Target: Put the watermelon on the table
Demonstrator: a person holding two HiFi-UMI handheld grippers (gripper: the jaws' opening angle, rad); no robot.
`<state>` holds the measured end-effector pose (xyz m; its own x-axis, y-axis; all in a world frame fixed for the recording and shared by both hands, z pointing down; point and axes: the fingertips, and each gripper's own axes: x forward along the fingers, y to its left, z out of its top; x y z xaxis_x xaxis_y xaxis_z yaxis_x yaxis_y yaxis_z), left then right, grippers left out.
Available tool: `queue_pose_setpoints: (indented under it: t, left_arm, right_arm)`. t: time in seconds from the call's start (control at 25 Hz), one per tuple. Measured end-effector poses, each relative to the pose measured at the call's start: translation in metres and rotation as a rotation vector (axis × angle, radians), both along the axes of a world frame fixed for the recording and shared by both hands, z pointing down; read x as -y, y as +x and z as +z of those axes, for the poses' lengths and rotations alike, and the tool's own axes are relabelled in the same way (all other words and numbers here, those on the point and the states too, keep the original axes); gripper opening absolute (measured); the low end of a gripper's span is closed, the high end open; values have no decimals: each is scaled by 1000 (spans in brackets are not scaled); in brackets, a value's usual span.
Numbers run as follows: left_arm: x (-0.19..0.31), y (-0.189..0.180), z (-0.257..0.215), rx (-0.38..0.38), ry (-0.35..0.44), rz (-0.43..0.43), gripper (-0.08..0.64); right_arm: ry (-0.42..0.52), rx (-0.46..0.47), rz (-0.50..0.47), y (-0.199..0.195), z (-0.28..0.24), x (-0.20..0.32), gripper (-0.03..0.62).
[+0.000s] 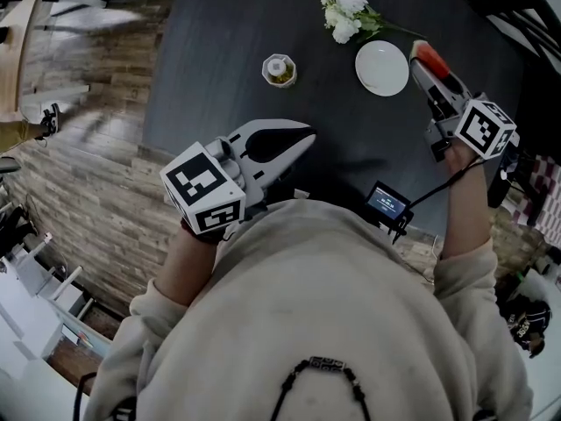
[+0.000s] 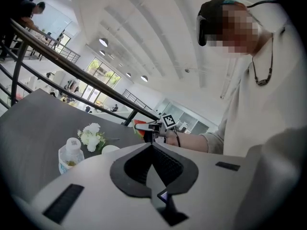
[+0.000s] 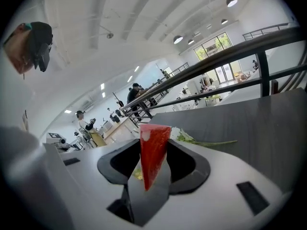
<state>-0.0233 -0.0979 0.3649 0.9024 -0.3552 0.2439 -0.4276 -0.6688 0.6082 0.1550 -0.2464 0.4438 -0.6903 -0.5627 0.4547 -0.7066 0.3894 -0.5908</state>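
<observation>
A red watermelon wedge [image 3: 152, 152] with a green rind stands upright between the jaws of my right gripper [image 3: 153, 145], which is shut on it. In the head view the watermelon [image 1: 429, 56] hangs over the dark table [image 1: 219, 33] at the right, just beside a white plate [image 1: 382, 67]. My left gripper [image 1: 307, 136] hovers over the table's near edge with its jaws closed tip to tip and nothing in them. From the left gripper view [image 2: 152, 145] I see the right gripper [image 2: 152, 126] and the watermelon [image 2: 138, 127] farther off.
A bunch of white flowers [image 1: 349, 13] lies at the table's far side and a small jar [image 1: 280, 70] stands left of the plate. A small screen device [image 1: 387, 203] sits at the near edge. Wooden floor [image 1: 79, 147] lies to the left.
</observation>
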Motion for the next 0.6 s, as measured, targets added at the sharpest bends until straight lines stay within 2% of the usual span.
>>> queue_pose_setpoints:
  t: [0.6]
  left_arm:
    - [-2,-15,21,20,-63,-61,-3]
  right_arm:
    - [-123,-165,-53,0,97,14,187]
